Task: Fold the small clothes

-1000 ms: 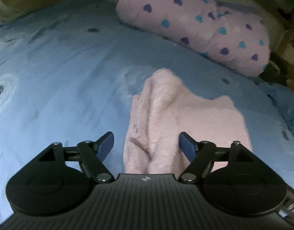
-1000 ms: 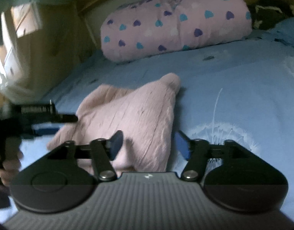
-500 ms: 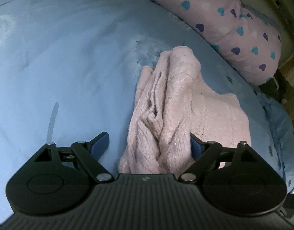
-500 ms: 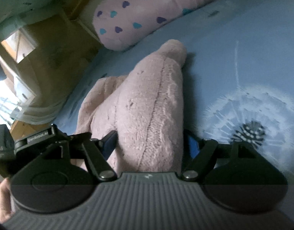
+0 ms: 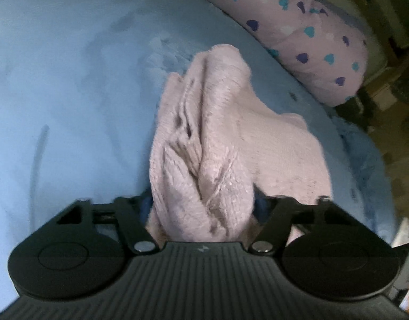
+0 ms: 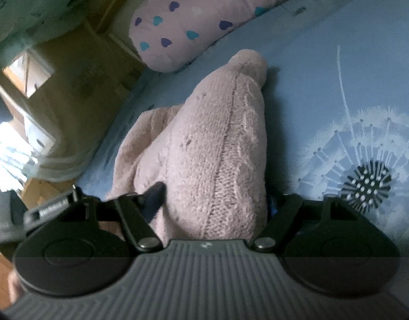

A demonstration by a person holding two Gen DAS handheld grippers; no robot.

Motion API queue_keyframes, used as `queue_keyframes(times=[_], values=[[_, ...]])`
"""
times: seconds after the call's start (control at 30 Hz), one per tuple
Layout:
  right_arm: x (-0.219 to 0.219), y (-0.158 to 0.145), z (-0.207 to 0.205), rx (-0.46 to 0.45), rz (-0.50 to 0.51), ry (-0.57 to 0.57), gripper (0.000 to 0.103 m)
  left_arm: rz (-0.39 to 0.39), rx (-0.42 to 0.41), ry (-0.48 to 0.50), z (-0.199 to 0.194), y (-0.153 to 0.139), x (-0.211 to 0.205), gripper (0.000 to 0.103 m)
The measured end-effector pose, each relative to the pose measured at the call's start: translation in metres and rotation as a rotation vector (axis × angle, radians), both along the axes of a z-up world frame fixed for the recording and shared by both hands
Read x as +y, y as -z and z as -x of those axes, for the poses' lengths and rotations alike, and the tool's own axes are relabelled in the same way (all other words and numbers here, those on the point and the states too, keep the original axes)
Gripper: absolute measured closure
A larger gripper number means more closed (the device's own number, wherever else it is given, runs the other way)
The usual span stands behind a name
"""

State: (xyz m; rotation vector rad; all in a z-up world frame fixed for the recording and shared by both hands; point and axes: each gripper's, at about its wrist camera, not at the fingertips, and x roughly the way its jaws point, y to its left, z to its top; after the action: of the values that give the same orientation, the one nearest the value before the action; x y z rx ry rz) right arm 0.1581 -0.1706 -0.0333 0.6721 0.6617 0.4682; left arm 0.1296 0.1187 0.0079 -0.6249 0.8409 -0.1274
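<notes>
Pink knitted garment (image 5: 231, 138) lies bunched on the blue bedsheet (image 5: 71, 93), near the pillow with heart print (image 5: 305, 32) at the head of the bed.

Left gripper (image 5: 201, 202): jaws closing, a thick fold of the knit filling the gap between them; both blue pads are sunk against the fabric (tips mostly hidden by it).

Right gripper (image 6: 215, 200): jaws closing too, the other end of the garment (image 6: 217, 144) between them, its fingers (image 6: 153, 194) pressed into the wool.

White dandelion print (image 6: 364, 178) on the sheet just right of the right gripper. Left gripper's body (image 6: 23, 210) shows at the left edge of the right view.
</notes>
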Motion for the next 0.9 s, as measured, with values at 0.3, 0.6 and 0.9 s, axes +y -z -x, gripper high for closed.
queue_keyframes(times=[0.3,0.6,0.9], values=[[-0.009,-0.041,0.019,-0.018,-0.025,-0.024,0.058,0.101,-0.005,0.11,0.019,-0.01,-0.016,0.05],[-0.058,-0.061,0.071,0.028,0.048,-0.003,0.058,0.058,0.046,0.274,0.061,-0.013,-0.088,0.05],[-0.112,-0.058,0.134,0.08,0.045,0.028,0.058,0.072,0.077,0.269,0.129,-0.019,-0.125,0.053]])
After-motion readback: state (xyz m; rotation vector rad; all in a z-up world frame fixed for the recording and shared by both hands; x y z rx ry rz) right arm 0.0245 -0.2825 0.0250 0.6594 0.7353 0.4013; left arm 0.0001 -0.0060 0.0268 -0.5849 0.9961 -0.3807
